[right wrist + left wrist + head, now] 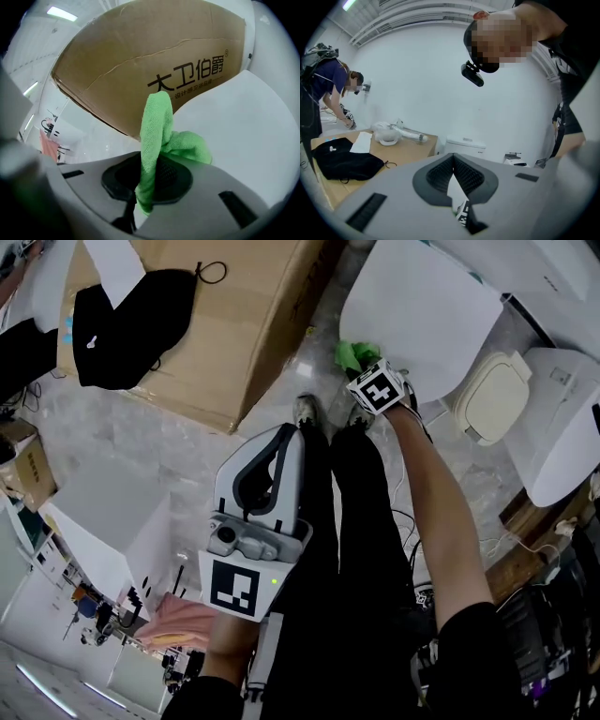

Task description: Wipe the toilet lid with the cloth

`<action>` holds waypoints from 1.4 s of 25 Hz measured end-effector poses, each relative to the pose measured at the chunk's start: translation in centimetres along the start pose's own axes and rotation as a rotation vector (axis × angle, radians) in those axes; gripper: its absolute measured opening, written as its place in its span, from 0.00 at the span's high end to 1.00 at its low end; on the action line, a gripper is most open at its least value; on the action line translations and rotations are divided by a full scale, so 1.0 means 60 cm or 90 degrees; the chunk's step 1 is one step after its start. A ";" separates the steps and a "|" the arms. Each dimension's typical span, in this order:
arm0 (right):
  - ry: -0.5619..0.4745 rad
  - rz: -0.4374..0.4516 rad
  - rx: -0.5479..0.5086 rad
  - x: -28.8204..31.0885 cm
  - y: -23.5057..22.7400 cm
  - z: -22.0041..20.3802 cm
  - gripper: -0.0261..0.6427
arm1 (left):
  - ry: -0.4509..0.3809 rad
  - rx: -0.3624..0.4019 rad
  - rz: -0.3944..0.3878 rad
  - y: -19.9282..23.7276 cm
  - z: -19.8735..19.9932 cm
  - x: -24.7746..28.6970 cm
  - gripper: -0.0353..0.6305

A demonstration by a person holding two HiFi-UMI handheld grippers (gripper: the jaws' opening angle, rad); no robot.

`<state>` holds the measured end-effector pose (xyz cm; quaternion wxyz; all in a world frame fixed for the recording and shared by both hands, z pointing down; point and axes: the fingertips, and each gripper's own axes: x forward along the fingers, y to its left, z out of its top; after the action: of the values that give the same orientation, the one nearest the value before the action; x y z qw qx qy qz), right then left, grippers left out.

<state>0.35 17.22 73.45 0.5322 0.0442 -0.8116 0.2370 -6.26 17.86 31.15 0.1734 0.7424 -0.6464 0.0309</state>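
The white toilet lid (422,306) lies at the top of the head view, and in the right gripper view the lid (243,126) fills the right side. A green cloth (356,354) rests at the lid's near edge. My right gripper (364,369) is shut on it; the cloth (157,136) stands bunched up out of the jaws (152,173). My left gripper (286,432) is held back over the person's legs, away from the lid. Its jaws (453,161) meet at the tips with nothing between them.
A large cardboard box (216,324) lies left of the toilet with a black bag (131,324) on it. Another white toilet (562,418) and a cream seat (492,395) stand at the right. Another person (328,89) bends over a table far left.
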 end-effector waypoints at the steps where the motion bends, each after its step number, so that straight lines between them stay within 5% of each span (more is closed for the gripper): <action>1: -0.003 -0.003 0.003 0.000 0.005 -0.009 0.89 | 0.001 0.003 -0.010 -0.005 0.001 0.003 0.94; 17: -0.070 -0.006 0.225 -0.058 -0.014 -0.149 0.89 | 0.040 0.051 -0.174 -0.114 -0.014 0.038 0.94; 35: -0.109 -0.014 0.303 -0.139 -0.100 -0.273 0.89 | 0.078 0.051 -0.262 -0.252 -0.043 0.093 0.94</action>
<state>19.67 17.49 73.38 0.4386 0.1973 -0.7743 0.4112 9.75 14.91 31.77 0.1851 0.8619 -0.4675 0.0652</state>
